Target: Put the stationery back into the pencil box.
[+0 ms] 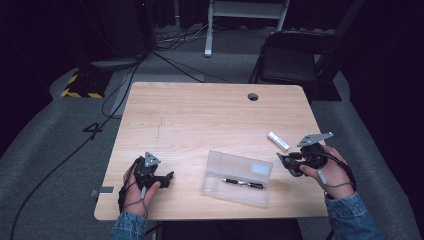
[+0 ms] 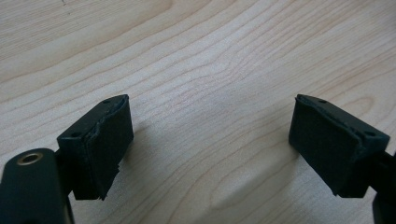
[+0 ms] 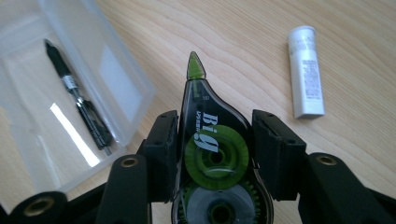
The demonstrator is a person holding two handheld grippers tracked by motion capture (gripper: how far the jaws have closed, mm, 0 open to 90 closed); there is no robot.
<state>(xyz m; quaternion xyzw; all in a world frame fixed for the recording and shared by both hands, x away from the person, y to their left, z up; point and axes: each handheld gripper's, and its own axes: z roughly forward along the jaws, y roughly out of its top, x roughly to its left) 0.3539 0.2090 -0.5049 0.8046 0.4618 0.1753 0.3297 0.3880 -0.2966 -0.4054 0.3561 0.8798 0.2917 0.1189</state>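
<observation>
My right gripper (image 3: 215, 135) is shut on a dark correction-tape dispenser (image 3: 210, 140) with green wheels and a green tip, held above the table just right of a clear plastic pencil case (image 1: 238, 178). A black pen (image 1: 243, 183) lies inside the case, also seen as the pen (image 3: 79, 102) in the right gripper view. A white stick-shaped tube (image 1: 278, 141) lies on the table beyond the right gripper (image 1: 289, 164). My left gripper (image 1: 167, 178) rests low over the wood near the front left, and its jaws (image 2: 210, 149) stand wide open with bare wood between them.
The wooden table (image 1: 200, 115) has a round cable hole (image 1: 253, 96) near its far edge. A black folding chair (image 1: 292, 55) stands behind the table on the right. Cables run across the grey floor on the left.
</observation>
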